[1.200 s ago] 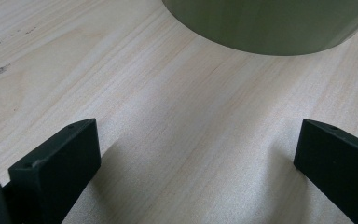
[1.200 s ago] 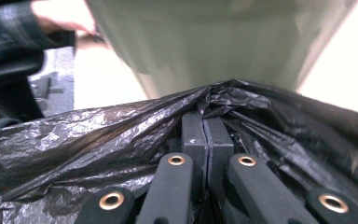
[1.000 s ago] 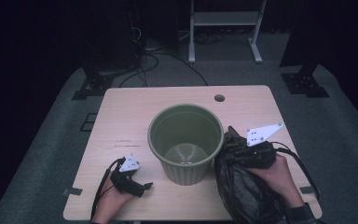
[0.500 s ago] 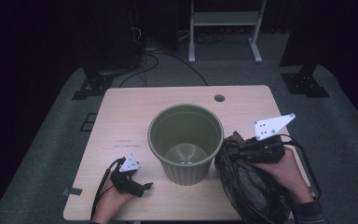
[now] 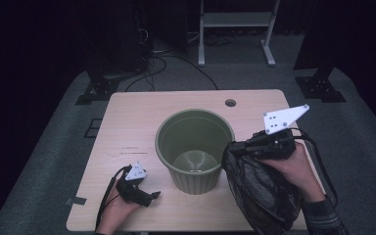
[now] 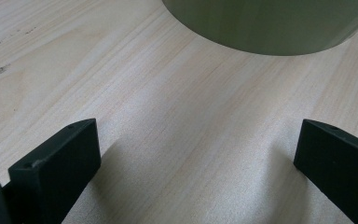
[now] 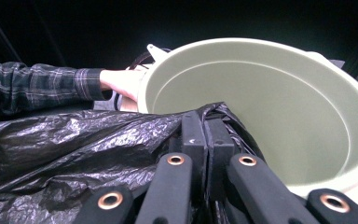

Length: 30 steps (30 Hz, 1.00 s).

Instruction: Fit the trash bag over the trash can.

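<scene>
The bag [image 5: 259,188] is pinched by the right gripper [image 5: 235,147] beside the bin [image 5: 194,128], unlined yet; the left gripper [image 5: 152,196] rests spread.

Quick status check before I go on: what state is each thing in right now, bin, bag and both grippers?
Green bin: upright on the table, empty inside.
Black bag: crumpled, bunched beside the bin's right side, pinched at its edge near the rim, not in the bin.
Right gripper: shut on the black bag.
Left gripper: open, holding nothing, low over the table short of the bin.
</scene>
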Motion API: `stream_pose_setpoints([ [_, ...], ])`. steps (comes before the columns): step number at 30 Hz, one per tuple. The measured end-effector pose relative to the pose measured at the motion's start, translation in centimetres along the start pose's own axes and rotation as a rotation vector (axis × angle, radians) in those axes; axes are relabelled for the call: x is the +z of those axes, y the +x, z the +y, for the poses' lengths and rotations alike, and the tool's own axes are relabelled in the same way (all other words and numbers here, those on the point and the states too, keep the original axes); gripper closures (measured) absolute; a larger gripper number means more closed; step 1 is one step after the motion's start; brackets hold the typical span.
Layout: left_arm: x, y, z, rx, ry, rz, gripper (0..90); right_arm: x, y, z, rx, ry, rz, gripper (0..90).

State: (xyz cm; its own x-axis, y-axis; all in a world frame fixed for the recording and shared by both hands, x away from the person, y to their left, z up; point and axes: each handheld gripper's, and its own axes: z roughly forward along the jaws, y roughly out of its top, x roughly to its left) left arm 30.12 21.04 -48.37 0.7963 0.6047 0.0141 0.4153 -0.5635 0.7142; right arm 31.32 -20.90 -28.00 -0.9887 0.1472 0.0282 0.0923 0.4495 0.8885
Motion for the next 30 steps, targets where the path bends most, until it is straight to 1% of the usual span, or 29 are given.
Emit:
stream_pose_setpoints([
  [2,0.0,0.0,0.0,0.000,0.000,0.000,0.0,0.4,0.0,0.9,-0.012,0.013,0.002,88.9],
  [4,0.0,0.0,0.0,0.002,0.001,-0.001,0.0,0.8,0.0,1.7,-0.023,0.020,0.015,88.9],
  [9,0.0,0.0,0.0,0.003,0.000,0.000,0.0,2.3,-0.4,3.7,-0.040,0.019,0.049,88.9],
  [11,0.0,0.0,0.0,0.003,0.000,-0.001,0.0,2.9,-0.6,4.4,-0.044,0.021,0.050,88.9],
  [16,0.0,0.0,0.0,0.004,0.000,-0.002,0.0,3.8,-0.9,6.1,-0.059,-0.003,0.073,88.9],
  [19,0.0,0.0,0.0,0.004,0.000,-0.002,0.0,4.5,-0.8,7.6,-0.074,-0.018,0.091,88.9],
  [21,0.0,0.0,0.0,0.004,0.000,-0.002,0.0,4.9,-0.8,8.1,-0.077,-0.023,0.103,88.9],
  [26,0.0,0.0,0.0,0.003,-0.001,-0.003,0.0,6.9,-0.6,9.7,-0.093,-0.032,0.129,88.9],
  [30,0.0,0.0,0.0,0.003,-0.001,-0.003,0.0,9.0,-0.3,11.2,-0.111,-0.033,0.159,88.9],
])
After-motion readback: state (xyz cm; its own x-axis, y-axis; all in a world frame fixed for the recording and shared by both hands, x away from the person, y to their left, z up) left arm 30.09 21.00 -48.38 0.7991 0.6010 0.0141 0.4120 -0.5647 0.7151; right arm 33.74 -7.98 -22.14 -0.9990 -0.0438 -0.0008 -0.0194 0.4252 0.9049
